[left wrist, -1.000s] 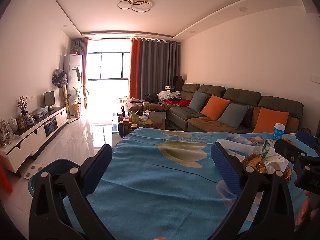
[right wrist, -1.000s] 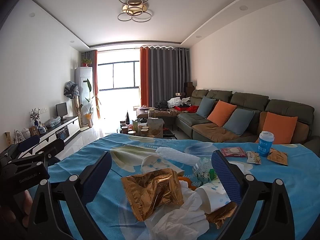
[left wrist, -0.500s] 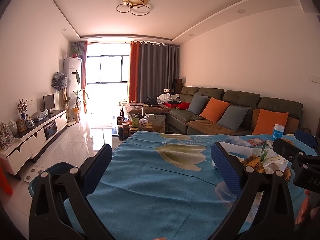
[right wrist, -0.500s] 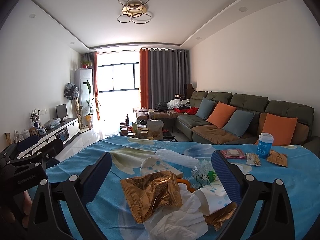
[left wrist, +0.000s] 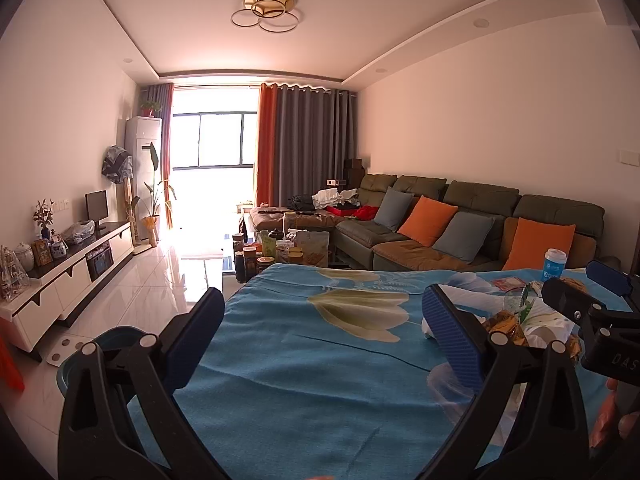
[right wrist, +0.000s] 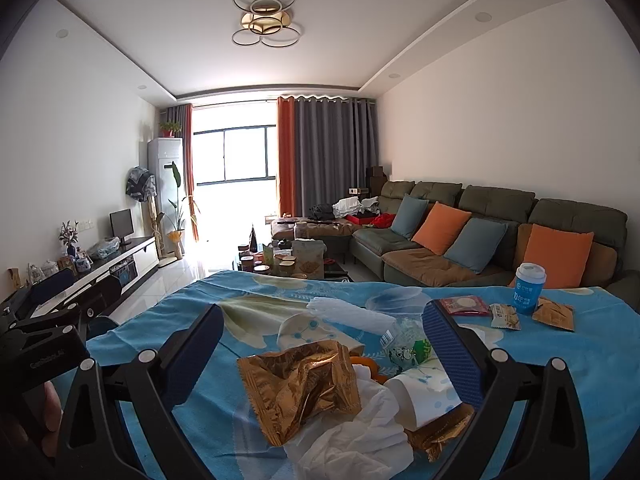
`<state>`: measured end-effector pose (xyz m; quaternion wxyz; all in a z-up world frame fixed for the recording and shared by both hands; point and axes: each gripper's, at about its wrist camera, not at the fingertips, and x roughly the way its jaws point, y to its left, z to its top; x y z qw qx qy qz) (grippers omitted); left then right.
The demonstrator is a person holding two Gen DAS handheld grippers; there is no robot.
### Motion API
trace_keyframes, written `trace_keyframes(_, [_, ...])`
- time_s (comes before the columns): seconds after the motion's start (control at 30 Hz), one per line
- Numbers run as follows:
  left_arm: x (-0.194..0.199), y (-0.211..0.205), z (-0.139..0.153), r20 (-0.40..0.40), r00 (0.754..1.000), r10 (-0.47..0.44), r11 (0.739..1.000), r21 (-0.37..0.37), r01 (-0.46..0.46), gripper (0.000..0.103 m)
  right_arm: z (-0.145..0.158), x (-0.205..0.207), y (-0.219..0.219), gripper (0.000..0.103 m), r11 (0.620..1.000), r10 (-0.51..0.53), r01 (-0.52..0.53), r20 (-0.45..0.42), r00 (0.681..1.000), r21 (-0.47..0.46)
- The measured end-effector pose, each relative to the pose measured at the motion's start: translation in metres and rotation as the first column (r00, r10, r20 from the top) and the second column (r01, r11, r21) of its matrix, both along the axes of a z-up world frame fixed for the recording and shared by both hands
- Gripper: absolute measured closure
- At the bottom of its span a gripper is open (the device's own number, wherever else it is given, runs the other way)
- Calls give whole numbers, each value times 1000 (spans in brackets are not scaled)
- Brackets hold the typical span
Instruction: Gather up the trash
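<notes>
On the blue floral tablecloth [right wrist: 600, 344] a gold foil wrapper [right wrist: 298, 386] tops the trash heap, and my right gripper [right wrist: 322, 344] and left gripper [left wrist: 320, 336] both hover spread wide, grasping nothing.

The right gripper [right wrist: 323, 344] is held with its jaws spread wide above a blue floral tablecloth [right wrist: 600, 360]. Between the fingers a crumpled gold wrapper [right wrist: 298, 386] is seen lying on white tissue [right wrist: 352, 436]. A paper cup [right wrist: 426, 398] lies tipped at 4 o'clock from it. At 2 o'clock a blue cup [right wrist: 529, 288] stands upright, beside small snack packets [right wrist: 505, 316]. The left gripper [right wrist: 60, 312] is seen at 9 o'clock.
</notes>
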<state>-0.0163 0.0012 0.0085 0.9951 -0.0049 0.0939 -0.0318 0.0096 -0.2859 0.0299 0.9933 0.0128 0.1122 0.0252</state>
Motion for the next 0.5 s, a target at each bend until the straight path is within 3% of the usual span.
trace_keyframes(0.5, [-4,-4,3,-9,1000,-28,1000,2,28,6,-2,-1,0,7,1000,-4,4,-5,1000,2])
